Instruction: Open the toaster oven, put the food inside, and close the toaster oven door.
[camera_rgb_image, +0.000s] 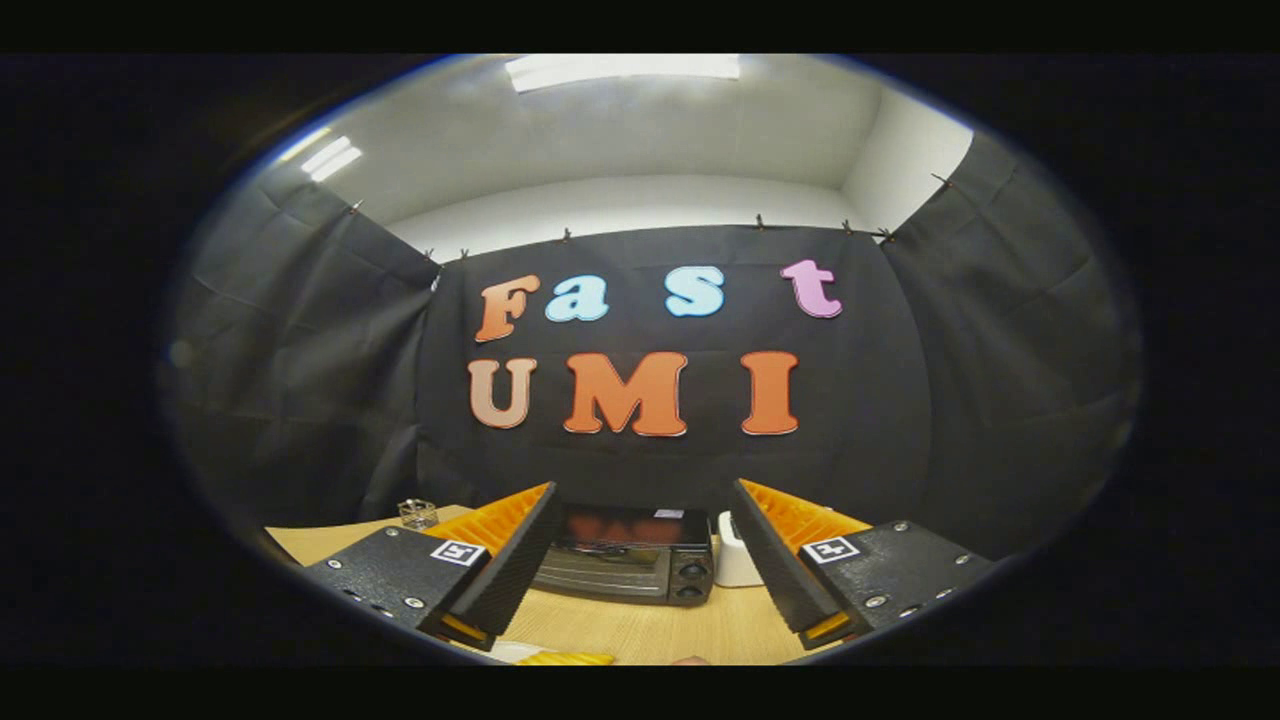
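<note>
Open claw (640, 570), fingers spread and touching nothing; bare table (640, 625) lies between them. Ahead, the toaster oven (630, 560) stands at the table's far edge, a white object (735, 560) just beside it, a small wire holder (418, 513) well apart.

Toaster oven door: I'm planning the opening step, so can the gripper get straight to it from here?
Probably yes. The gripper is open, fingers spread wide, and the dark metal toaster oven sits beyond them with bare light wooden table between. The white container stands beside it, not in the way.
</note>
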